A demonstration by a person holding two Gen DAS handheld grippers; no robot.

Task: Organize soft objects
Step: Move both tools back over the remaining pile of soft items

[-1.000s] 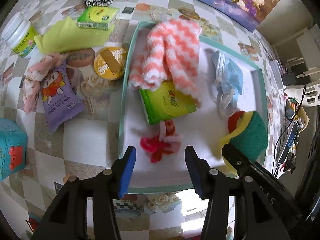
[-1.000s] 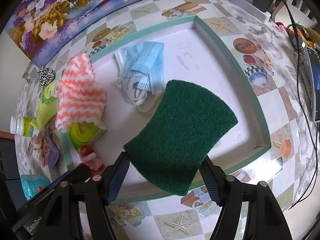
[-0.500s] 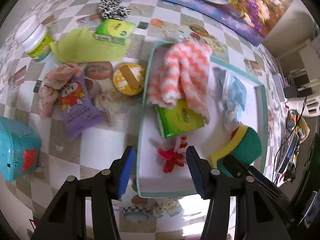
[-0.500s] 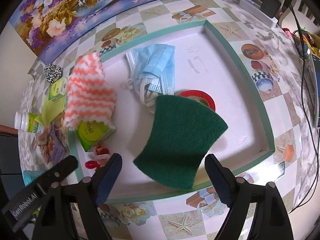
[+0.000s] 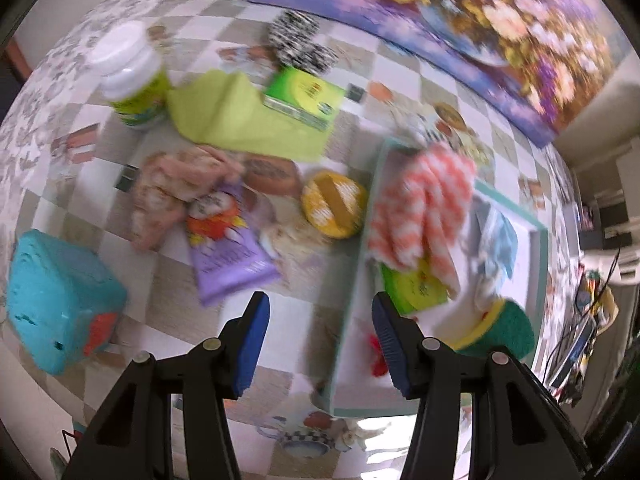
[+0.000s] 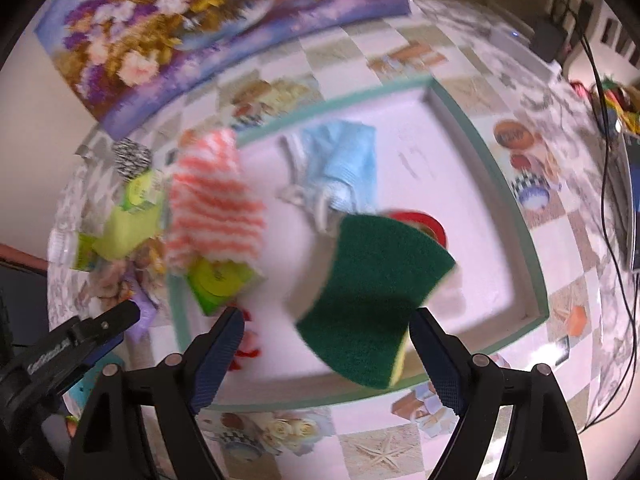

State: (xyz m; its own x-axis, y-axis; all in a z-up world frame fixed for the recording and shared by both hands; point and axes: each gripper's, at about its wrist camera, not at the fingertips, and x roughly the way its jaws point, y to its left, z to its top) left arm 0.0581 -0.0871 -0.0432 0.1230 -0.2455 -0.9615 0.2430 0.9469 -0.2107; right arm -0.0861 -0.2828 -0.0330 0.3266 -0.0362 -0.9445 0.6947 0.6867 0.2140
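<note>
A white tray with a teal rim (image 6: 532, 240) (image 5: 542, 256) holds a pink-and-white striped cloth (image 6: 214, 204) (image 5: 420, 200), a blue face mask (image 6: 344, 164), a green tissue pack (image 6: 216, 280) and a red yarn piece (image 6: 246, 350). A green-and-yellow sponge (image 6: 372, 296) (image 5: 506, 330) lies tilted in the tray over a red ring (image 6: 424, 220). My right gripper (image 6: 326, 354) is open, just behind the sponge. My left gripper (image 5: 318, 344) is open above the table by the tray's left rim. A pink cloth (image 5: 176, 188) and a lime cloth (image 5: 236, 120) lie left of the tray.
On the table left of the tray are a purple wipes pouch (image 5: 228, 248), a yellow tin (image 5: 334, 204), a green box (image 5: 304, 98), a white bottle (image 5: 132, 80), a leopard scrunchie (image 5: 300, 42) and a teal box (image 5: 56, 296). A flower painting (image 6: 200, 20) stands at the back. Cables lie at the right.
My right gripper has let go of the sponge, which now lies in the tray, and has pulled back. My left gripper has swung left, from over the tray toward the items on the table.
</note>
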